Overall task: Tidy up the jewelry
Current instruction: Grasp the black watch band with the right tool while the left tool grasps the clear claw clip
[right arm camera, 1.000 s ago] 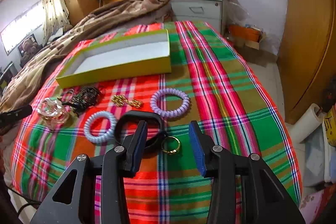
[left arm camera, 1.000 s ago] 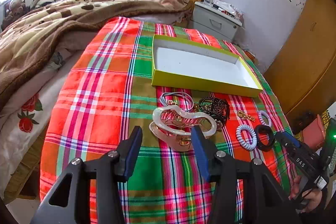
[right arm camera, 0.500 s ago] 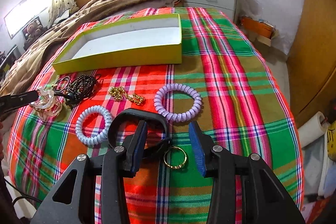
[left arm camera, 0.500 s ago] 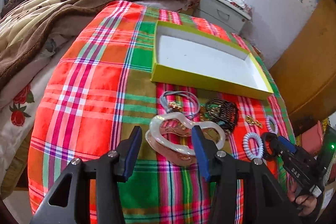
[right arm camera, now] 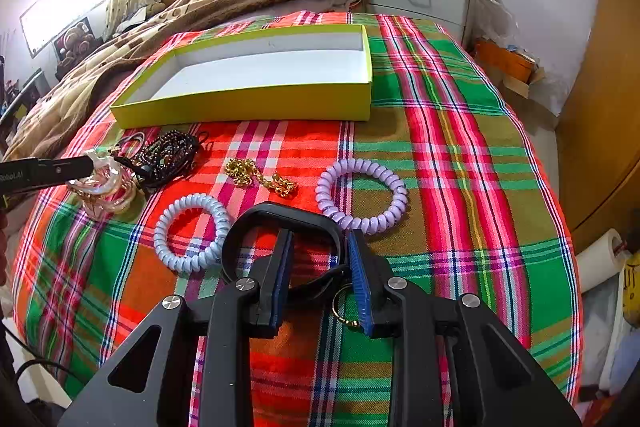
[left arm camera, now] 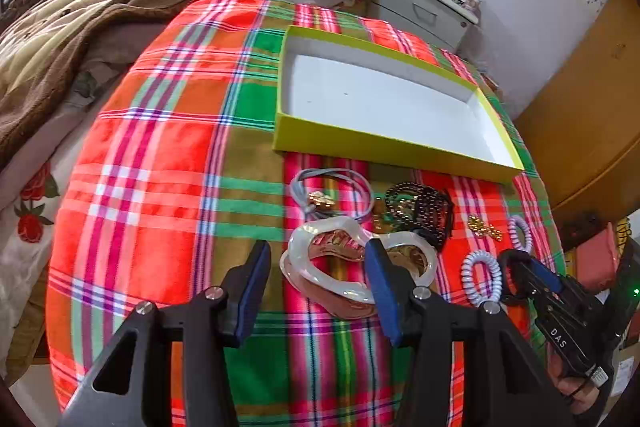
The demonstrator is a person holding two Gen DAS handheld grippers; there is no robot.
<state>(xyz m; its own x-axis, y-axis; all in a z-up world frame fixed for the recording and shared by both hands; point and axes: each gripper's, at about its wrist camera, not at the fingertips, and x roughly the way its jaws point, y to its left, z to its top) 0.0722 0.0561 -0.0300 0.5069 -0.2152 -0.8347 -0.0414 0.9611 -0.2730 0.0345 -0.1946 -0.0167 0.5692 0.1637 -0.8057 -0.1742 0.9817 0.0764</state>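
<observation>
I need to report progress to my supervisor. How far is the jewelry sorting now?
Done: nothing; the yellow-green box holds no jewelry. In hand: the right gripper is open around one side of the black bangle; the left gripper is open at the pearly hair claw. Left: the lilac coil tie, pale blue coil tie, gold chain, gold ring, black beads.

Two close wrist views toward shared box (left arm camera: 384, 147)

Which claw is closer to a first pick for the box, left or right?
Right, probably. The right claw already straddles the black bangle, its blue pads either side of the band. The left claw is open at the clear hair clip, not around it. The yellow-green box is empty.
</observation>
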